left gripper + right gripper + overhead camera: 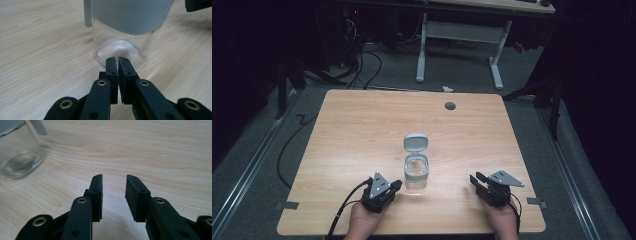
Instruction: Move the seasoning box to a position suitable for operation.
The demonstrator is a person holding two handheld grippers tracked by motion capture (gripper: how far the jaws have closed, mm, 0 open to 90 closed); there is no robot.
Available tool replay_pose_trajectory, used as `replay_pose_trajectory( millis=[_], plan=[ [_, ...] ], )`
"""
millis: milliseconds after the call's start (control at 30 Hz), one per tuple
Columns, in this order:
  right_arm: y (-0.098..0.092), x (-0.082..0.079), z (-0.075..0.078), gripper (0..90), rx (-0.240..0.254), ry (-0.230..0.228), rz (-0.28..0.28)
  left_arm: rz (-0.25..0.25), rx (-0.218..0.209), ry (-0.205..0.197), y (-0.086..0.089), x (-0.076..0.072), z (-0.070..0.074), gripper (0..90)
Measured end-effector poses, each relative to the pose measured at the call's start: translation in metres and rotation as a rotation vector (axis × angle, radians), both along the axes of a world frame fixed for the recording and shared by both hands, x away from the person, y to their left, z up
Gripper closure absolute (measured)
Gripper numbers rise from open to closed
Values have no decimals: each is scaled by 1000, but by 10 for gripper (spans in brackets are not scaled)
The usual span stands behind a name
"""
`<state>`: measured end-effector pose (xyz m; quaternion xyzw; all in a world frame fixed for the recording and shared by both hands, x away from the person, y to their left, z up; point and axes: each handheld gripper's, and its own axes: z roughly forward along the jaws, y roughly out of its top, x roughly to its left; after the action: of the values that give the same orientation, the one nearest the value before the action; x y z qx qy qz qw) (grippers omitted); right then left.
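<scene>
A pale wooden table [362,130] fills the middle of the high view, with grey carpet and a white-legged desk [459,35] in the dark room above it. Just below the frame's centre stands a clear glass jar [416,172] with a grey collar, its flip lid [416,142] tipped open. The left gripper [117,60], jaws pressed together on nothing, points at the jar's base from just beside it. The right gripper [113,181] rests well apart at lower right, jaws spread. This looks like a start pose; likely next, one gripper steadies the jar.
</scene>
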<state>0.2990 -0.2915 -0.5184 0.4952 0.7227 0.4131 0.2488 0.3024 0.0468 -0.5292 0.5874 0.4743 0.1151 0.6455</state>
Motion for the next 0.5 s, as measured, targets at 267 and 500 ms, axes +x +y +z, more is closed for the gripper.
replay_pose_trajectory(
  millis=[267,500],
  plan=[
    [36,15,13,896,-15,-21,90,-58,-5,11,-11,-15,1,900],
    [67,38,21,900,-18,-32,130,-108,-9,20,-25,-21,-1,900]
  ],
)
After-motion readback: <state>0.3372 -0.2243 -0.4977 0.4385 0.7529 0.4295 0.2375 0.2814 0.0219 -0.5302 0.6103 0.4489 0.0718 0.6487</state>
